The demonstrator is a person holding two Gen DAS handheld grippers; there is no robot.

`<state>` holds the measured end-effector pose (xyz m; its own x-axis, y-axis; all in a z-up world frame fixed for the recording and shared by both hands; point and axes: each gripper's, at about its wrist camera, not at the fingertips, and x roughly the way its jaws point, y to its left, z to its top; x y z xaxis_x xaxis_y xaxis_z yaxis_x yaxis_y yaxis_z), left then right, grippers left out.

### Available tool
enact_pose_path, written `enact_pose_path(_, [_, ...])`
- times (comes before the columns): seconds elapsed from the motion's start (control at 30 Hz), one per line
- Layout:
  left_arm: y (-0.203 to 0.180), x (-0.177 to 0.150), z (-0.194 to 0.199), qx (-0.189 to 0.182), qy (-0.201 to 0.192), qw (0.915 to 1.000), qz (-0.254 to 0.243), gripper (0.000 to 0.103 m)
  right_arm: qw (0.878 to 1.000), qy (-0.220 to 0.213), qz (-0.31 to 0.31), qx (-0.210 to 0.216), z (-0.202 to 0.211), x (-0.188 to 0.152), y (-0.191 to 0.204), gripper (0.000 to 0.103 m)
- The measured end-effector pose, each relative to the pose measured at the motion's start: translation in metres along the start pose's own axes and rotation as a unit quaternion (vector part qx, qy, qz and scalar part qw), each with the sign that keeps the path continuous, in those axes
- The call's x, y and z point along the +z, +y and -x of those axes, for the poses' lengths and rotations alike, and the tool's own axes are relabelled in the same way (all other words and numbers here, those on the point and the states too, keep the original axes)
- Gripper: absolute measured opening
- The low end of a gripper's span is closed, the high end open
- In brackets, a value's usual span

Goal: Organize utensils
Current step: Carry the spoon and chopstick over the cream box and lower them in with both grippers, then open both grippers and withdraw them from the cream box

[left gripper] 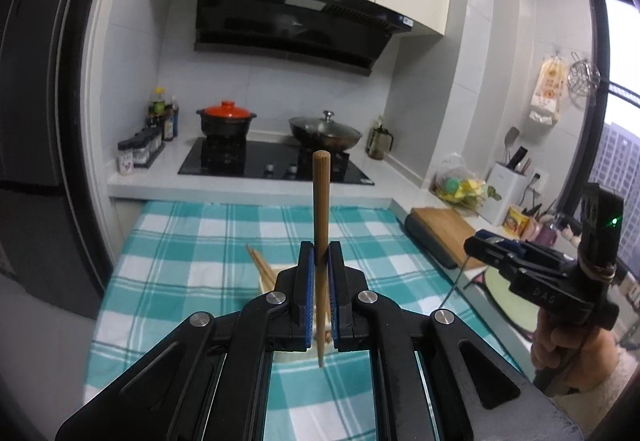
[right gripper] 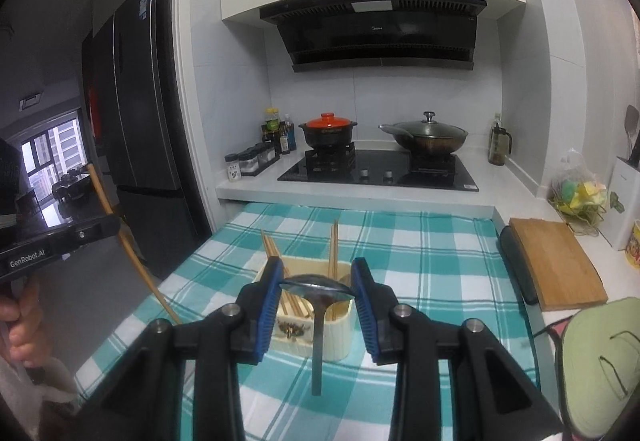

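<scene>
Above checked cloth (right gripper: 420, 241), left jaws pinching chopstick (left gripper: 321, 209), right jaws clamping spoon (right gripper: 318, 287), holder (right gripper: 340, 337) below, stove (right gripper: 380, 171) behind.

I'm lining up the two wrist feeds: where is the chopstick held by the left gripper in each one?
Left wrist view: the chopstick stands near upright at centre frame, clamped in the left gripper.
Right wrist view: the same chopstick slants along the left edge, from the left gripper down to the checked cloth.
Shared landmark: the orange-lidded pot on the stove.
</scene>
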<state>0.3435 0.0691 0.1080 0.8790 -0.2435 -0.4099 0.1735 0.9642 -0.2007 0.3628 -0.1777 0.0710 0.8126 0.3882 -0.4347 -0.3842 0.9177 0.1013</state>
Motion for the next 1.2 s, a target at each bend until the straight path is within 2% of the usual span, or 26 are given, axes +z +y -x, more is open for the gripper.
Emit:
enact_pose_path(0.17, [-0.002,0.027,-0.050,0.013,-0.014,0.9998,0.006,0.005,1.000,-0.012,-0.004,0.007,-0.043,0.033,-0.009,0.036])
enact_pose_path(0.3, [0.001,0.022,-0.108,0.019,0.021,0.9994,0.021,0.005,1.000,-0.008,0.007,0.013,-0.082,0.038,-0.010,0.036])
enact_pose_path(0.57, [0.009,-0.027,-0.212,0.038,0.124,0.9911,0.033,0.005,0.996,0.090,-0.003,0.024,-0.172,0.002,-0.026,0.036])
enact_pose_path(0.7, [0.010,-0.043,-0.235,0.047,0.147,0.9876,0.030,0.006,0.992,0.123,-0.011,0.016,-0.205,-0.019,-0.035,0.036])
enact_pose_path(0.83, [0.011,-0.046,-0.240,0.060,0.151,0.9865,0.023,0.010,0.990,0.142,-0.021,0.003,-0.229,-0.030,-0.039,0.036])
enact_pose_path(0.97, [0.009,-0.043,-0.213,0.077,0.128,0.9888,-0.002,0.045,0.988,0.148,-0.052,-0.014,-0.237,-0.030,-0.049,0.037])
enact_pose_path(1.03, [0.005,-0.042,-0.186,0.089,0.107,0.9899,-0.026,0.055,0.988,0.136,-0.067,-0.016,-0.227,-0.026,-0.054,0.037])
enact_pose_path(1.1, [-0.002,-0.044,-0.153,0.109,0.086,0.9887,-0.057,0.073,0.990,0.123,-0.073,-0.016,-0.205,-0.021,-0.055,0.038])
enact_pose_path(1.13, [-0.006,-0.049,-0.135,0.116,0.075,0.9877,-0.073,0.078,0.990,0.117,-0.074,-0.014,-0.192,-0.019,-0.054,0.041])
enact_pose_path(1.2, [-0.016,-0.064,-0.097,0.132,0.055,0.9842,-0.104,0.099,0.992,0.100,-0.070,-0.010,-0.162,-0.017,-0.049,0.049])
